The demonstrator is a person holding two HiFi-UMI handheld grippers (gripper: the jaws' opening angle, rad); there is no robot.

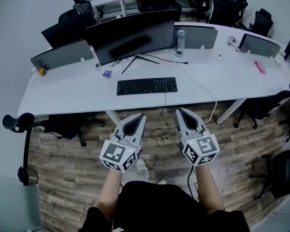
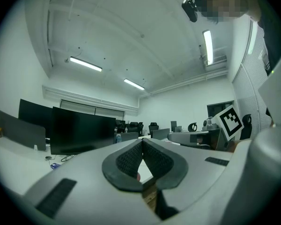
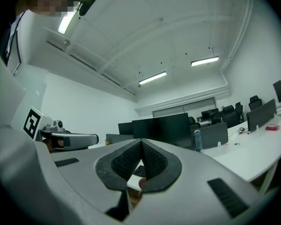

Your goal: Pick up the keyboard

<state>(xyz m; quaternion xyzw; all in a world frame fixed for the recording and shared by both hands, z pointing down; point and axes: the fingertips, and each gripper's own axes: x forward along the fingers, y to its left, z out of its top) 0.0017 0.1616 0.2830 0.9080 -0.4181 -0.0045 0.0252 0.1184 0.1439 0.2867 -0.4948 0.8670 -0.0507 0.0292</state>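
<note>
A black keyboard [image 1: 147, 86] lies flat on the long white desk [image 1: 63, 98], in front of a large dark monitor [image 1: 130, 36]. Both grippers hang over the wooden floor, short of the desk's near edge. My left gripper [image 1: 141, 116] points level toward the desk, its jaws shut with nothing between them. The right gripper [image 1: 180, 111] stands beside it, also shut and empty. In the right gripper view a sliver of the keyboard [image 3: 139, 171] shows between the pads [image 3: 154, 165]. In the left gripper view the closed pads [image 2: 131, 161] hide the keyboard.
A water bottle [image 1: 180, 40] stands right of the monitor. A cable [image 1: 200, 88] runs from the monitor foot across the desk and over its front edge. Grey dividers [image 1: 63, 53] line the desk's back. Office chairs [image 1: 24, 124] stand at left and right. A pink object [image 1: 259, 67] lies far right.
</note>
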